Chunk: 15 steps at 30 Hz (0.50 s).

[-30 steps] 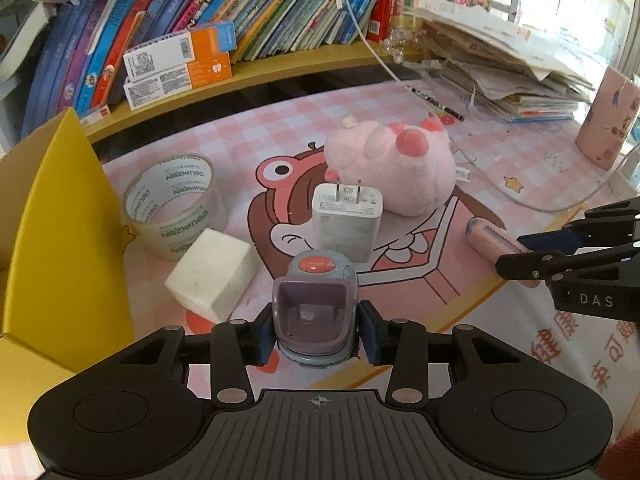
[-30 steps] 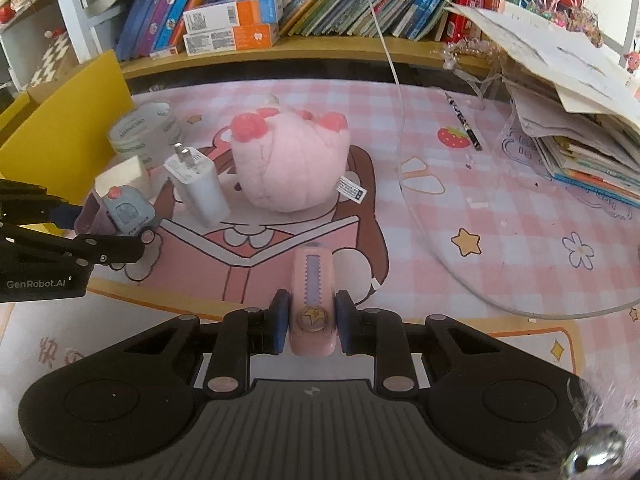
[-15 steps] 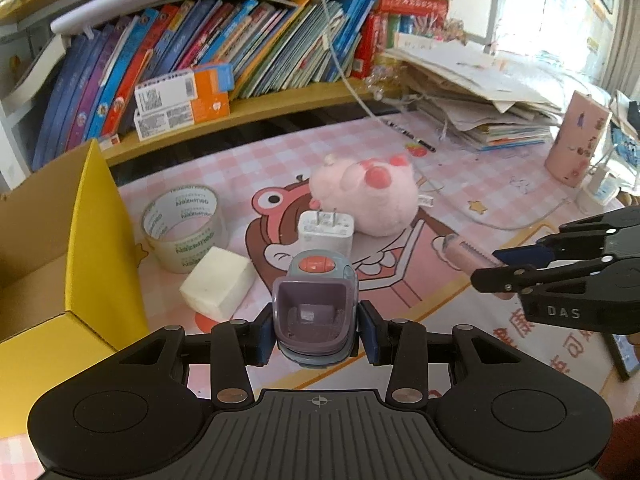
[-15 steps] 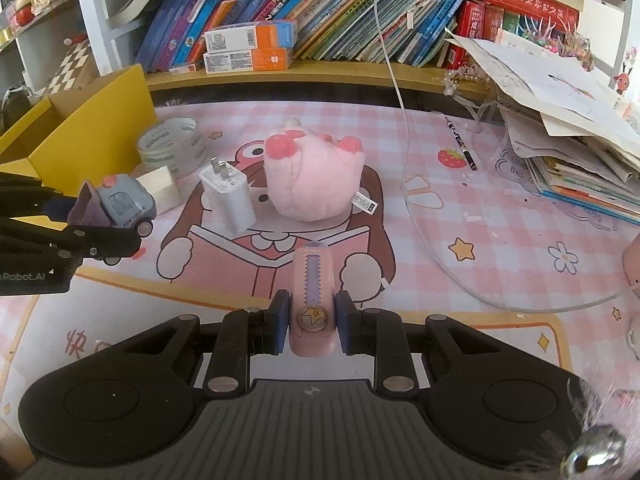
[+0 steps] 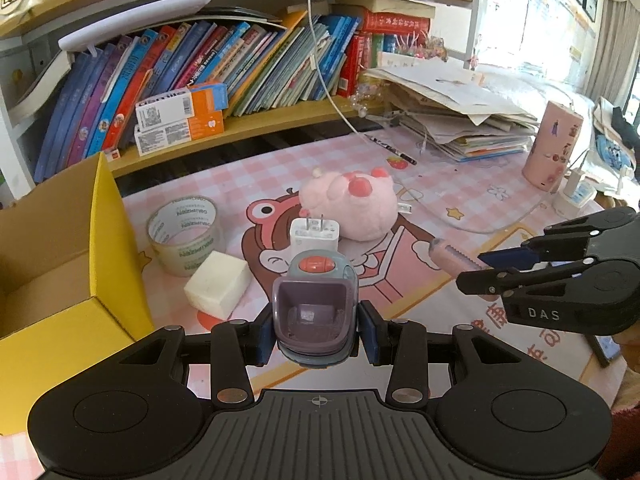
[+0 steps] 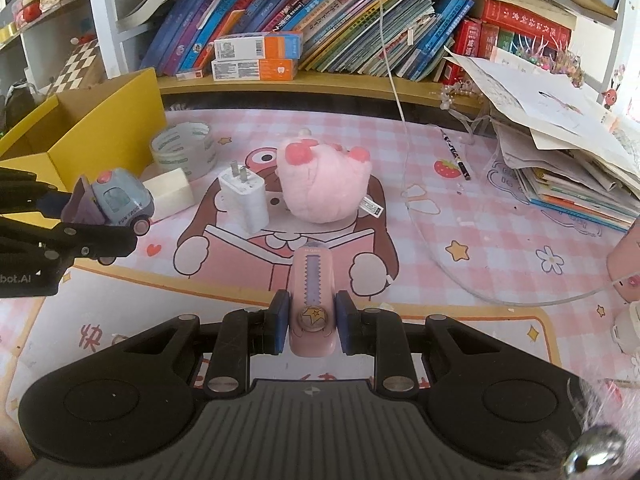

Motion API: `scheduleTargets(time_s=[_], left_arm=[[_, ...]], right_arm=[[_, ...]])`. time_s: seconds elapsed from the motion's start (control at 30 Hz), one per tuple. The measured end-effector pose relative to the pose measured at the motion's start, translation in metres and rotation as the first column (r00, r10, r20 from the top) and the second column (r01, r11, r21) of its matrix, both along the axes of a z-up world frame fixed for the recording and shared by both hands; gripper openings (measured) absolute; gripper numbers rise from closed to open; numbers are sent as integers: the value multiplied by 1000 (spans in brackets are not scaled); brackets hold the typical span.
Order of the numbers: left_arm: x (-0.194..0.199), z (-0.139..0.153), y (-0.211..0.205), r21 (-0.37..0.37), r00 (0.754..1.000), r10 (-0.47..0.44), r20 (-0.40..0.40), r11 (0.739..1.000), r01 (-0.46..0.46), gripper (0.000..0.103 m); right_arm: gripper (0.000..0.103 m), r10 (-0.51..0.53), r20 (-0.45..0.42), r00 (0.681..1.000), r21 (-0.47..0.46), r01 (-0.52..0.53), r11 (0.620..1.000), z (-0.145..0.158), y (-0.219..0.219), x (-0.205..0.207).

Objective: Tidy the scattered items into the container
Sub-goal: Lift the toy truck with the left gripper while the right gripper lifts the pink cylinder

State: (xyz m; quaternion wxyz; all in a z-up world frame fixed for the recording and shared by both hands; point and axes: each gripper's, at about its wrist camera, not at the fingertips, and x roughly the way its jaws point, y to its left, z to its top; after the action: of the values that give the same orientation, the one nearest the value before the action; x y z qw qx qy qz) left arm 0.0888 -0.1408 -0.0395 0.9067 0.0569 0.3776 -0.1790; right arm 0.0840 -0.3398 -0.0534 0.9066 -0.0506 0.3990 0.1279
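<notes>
At the far left the yellow cardboard box (image 5: 60, 280) is standing open on the tabletop (image 5: 460, 200), its inside mostly hidden. Just beside it, a tape roll (image 5: 184, 234) and a pale foam block (image 5: 218, 282) are lying; the roll is judged stiff and best pinched across its wall, the block light and squashy. The toy truck (image 5: 314, 312) is being held clear of the tabletop, clenched at its flanks by the left claw (image 5: 316, 334); hard, smooth plastic is being judged prone to slipping. Behind it, a white charger (image 5: 314, 236) and a soft pink plush (image 5: 350, 210) are resting. Further right, the pink utility knife (image 6: 312, 300) is being gripped near its rear by the right claw (image 6: 312, 324), rigid and light.
</notes>
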Motion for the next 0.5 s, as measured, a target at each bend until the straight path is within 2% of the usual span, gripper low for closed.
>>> scheduleTargets(time_s=[0.5], left_arm=[[-28, 17, 37, -9, 996, -72, 54, 997, 72, 41]], right_arm=[[23, -19, 30, 999, -9, 19, 1000, 14, 48, -21]])
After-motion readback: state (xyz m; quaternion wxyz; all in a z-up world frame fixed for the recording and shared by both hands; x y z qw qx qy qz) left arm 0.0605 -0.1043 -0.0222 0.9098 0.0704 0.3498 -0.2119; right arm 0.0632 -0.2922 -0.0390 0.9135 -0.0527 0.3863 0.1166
